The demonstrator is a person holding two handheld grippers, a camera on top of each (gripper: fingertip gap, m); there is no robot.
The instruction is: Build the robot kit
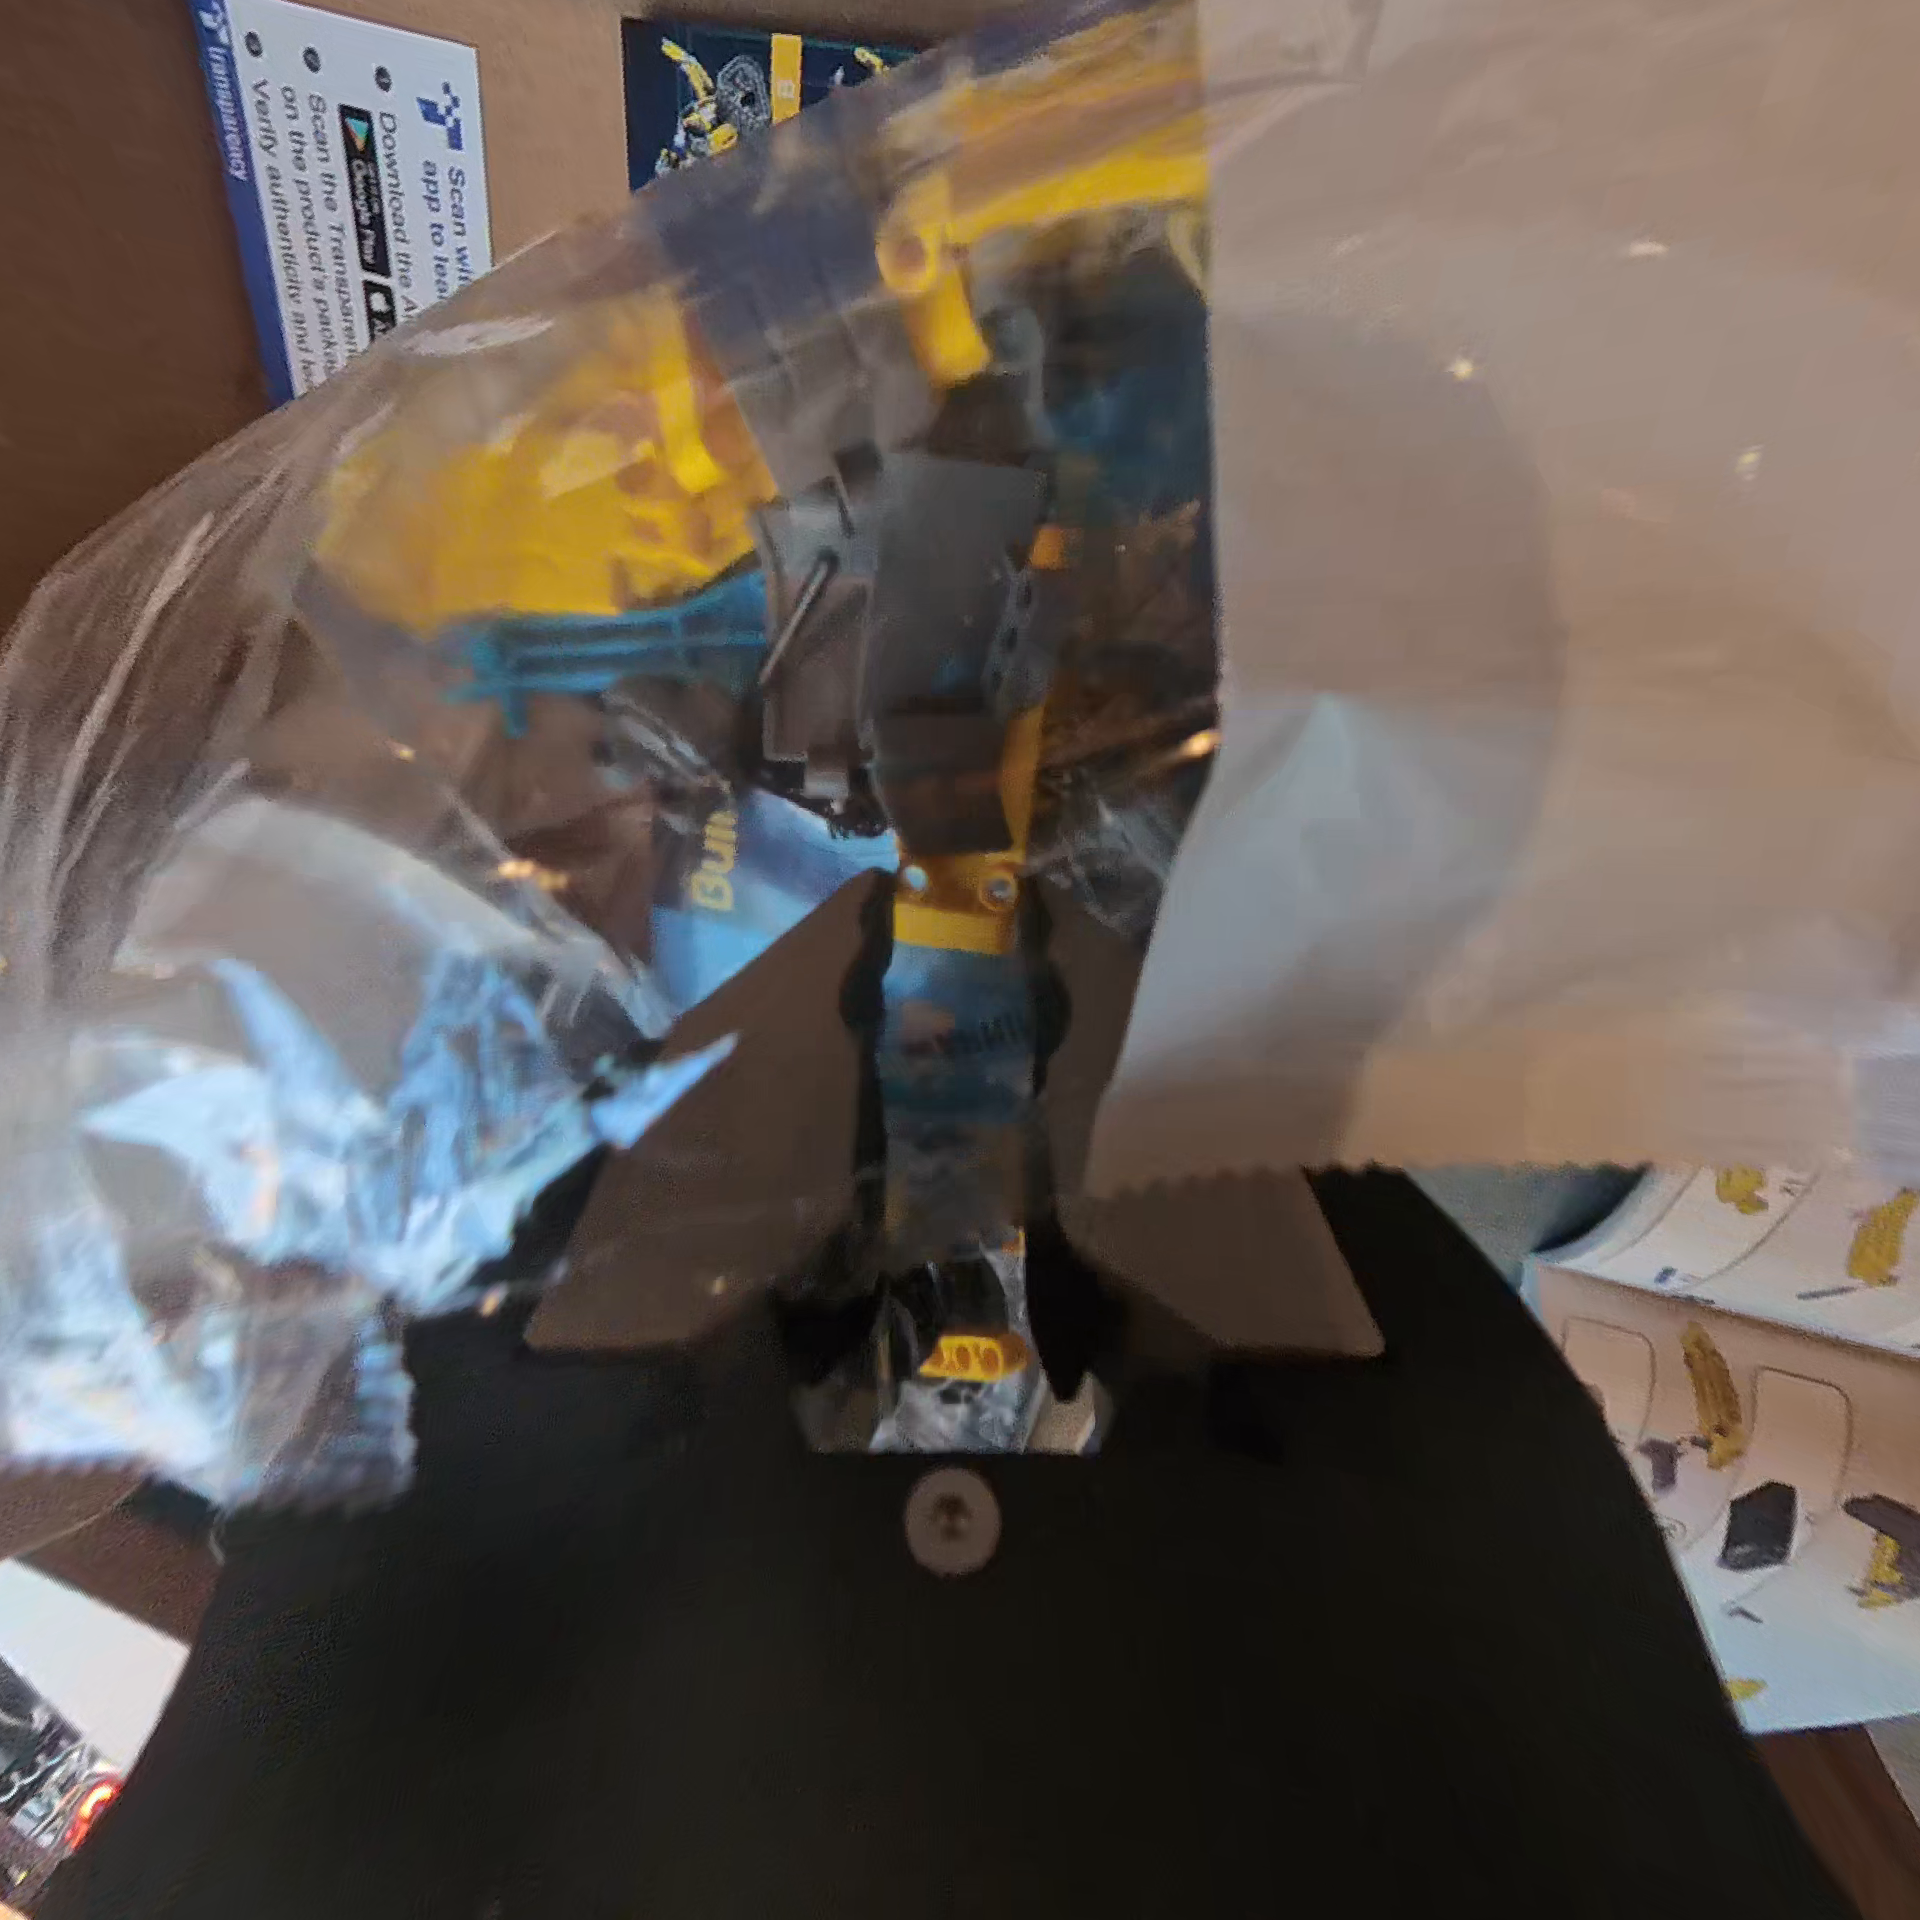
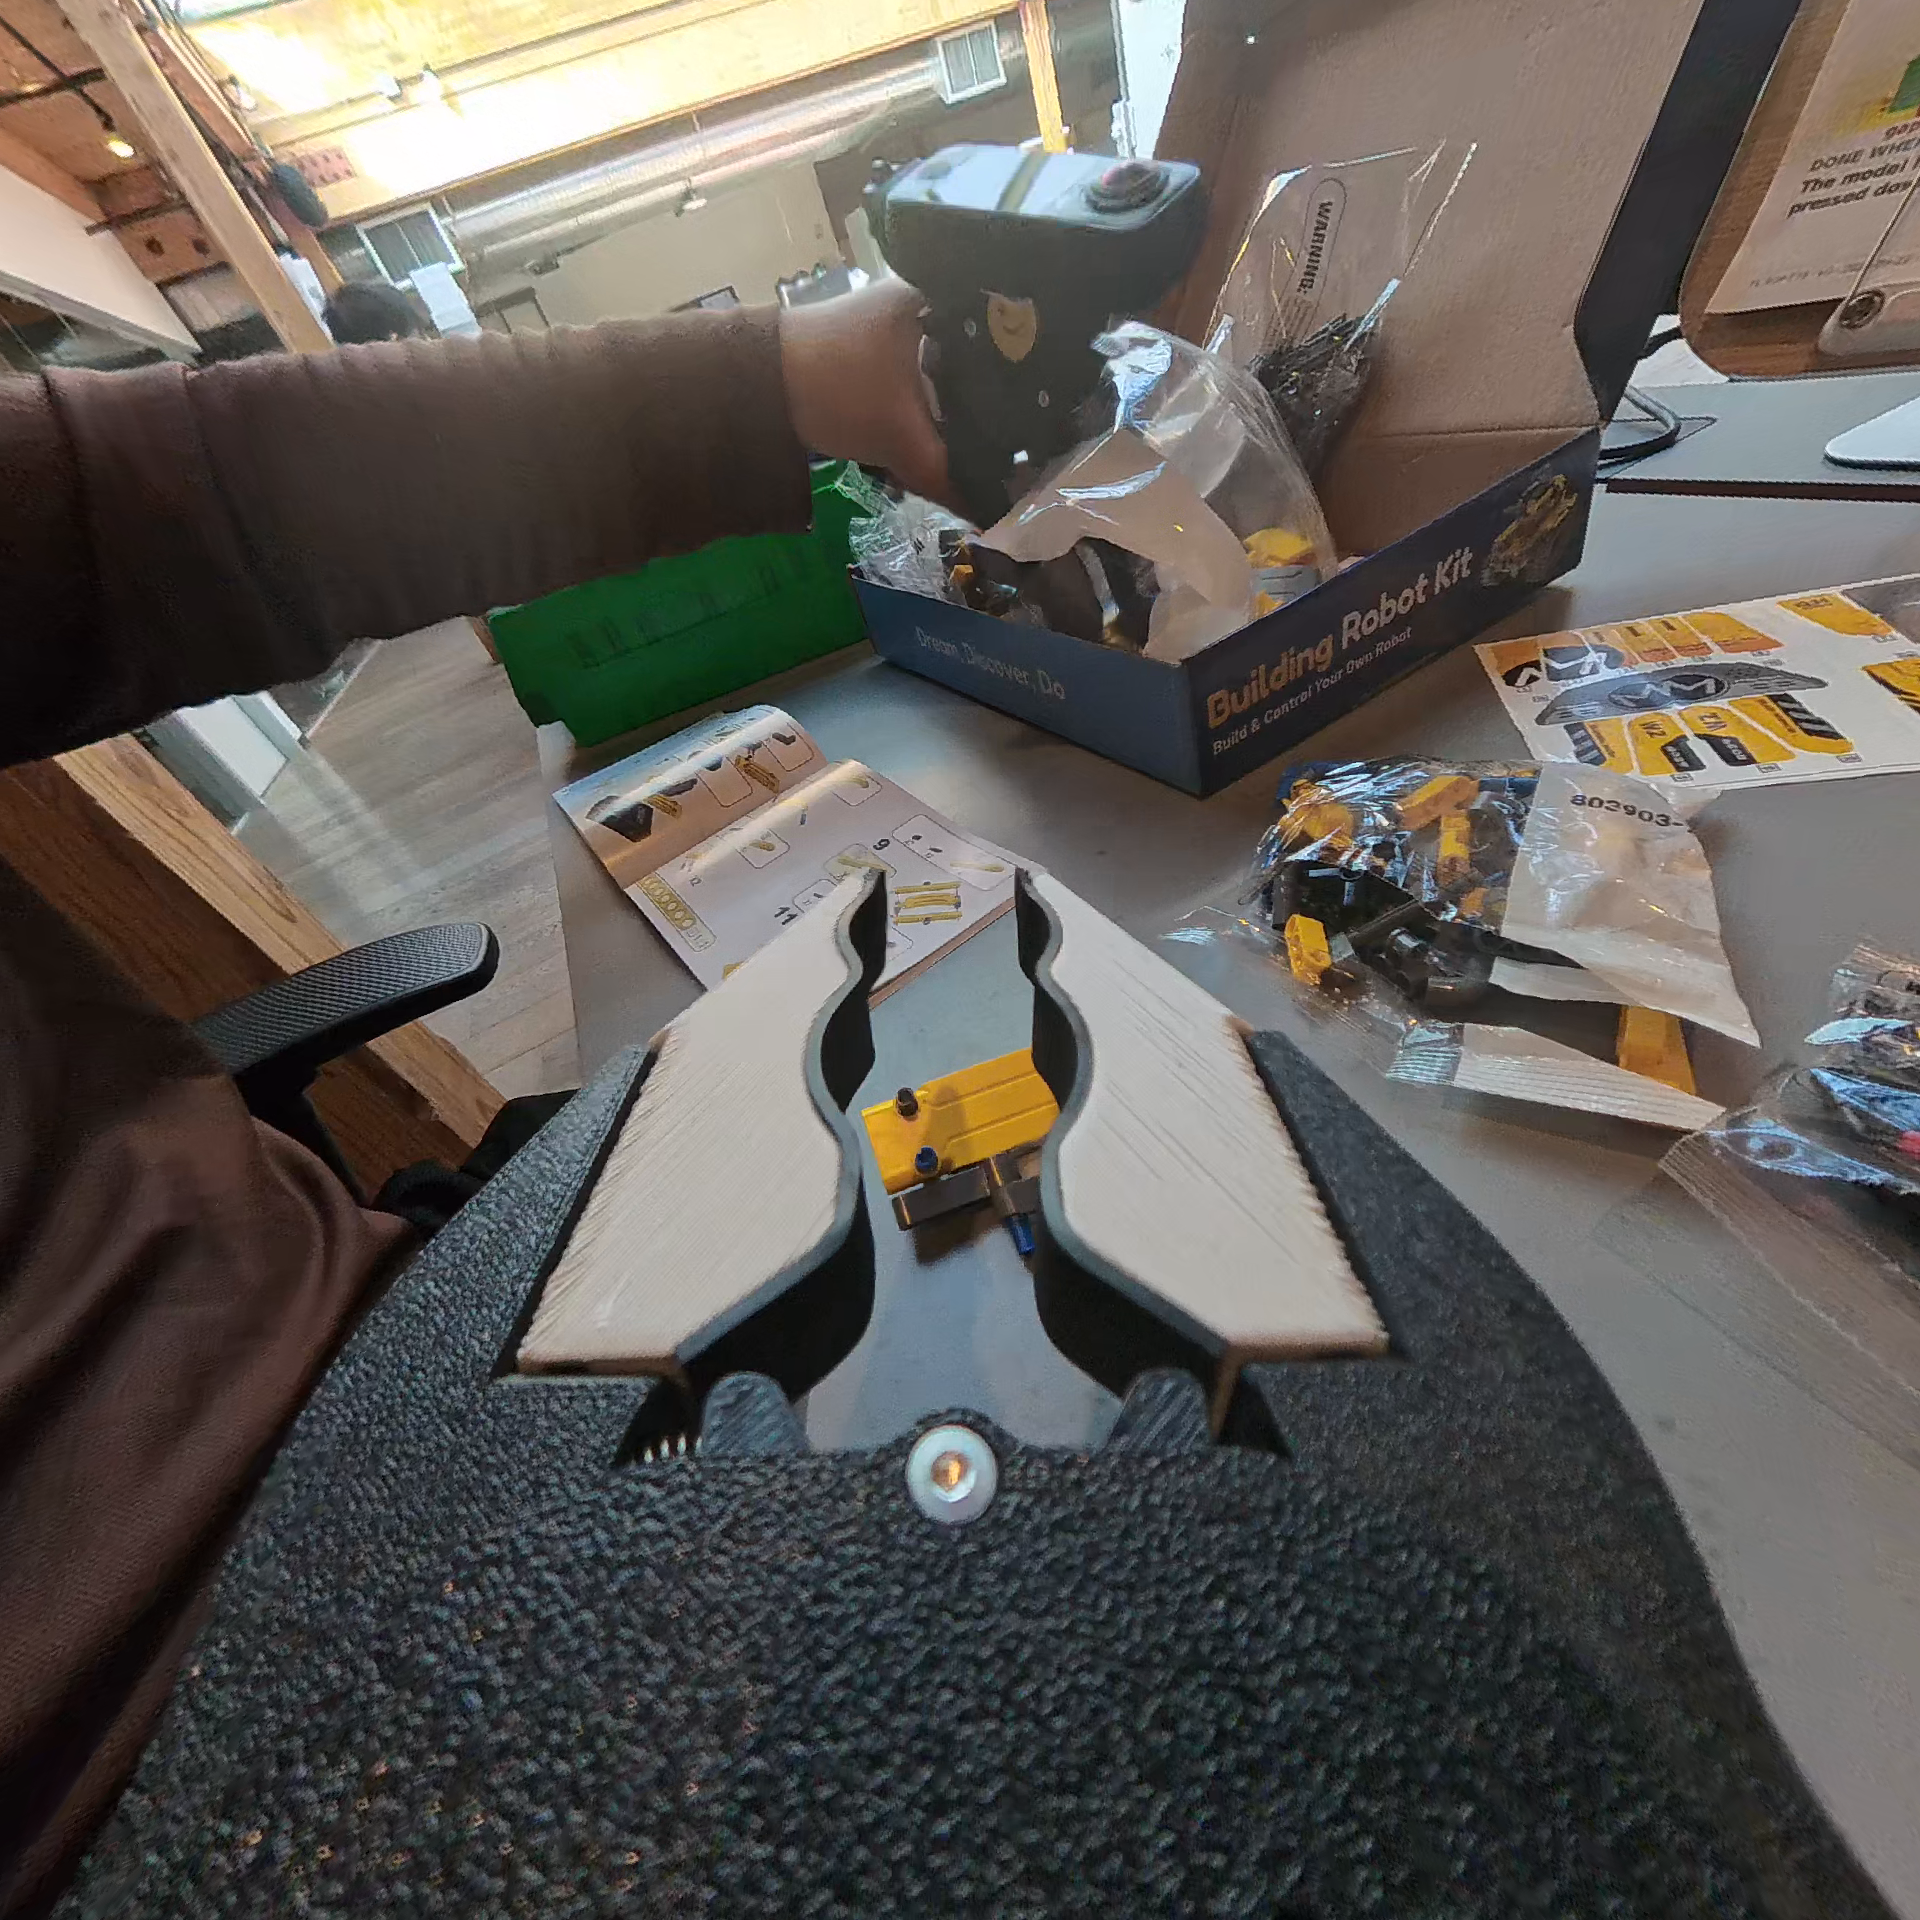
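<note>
Grey tabletop (image 2: 1195,935): left gripper (image 1: 951,935) fingers pinch crinkly clear bag (image 1: 416,727); right gripper (image 2: 951,904) fingers narrowly parted.

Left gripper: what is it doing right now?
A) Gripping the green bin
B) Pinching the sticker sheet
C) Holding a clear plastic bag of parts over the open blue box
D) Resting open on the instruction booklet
C: in the right wrist view the left gripper has a clear plastic bag of yellow and dark parts over the open blue box; its own view shows the jaws closed on that bag.
</note>
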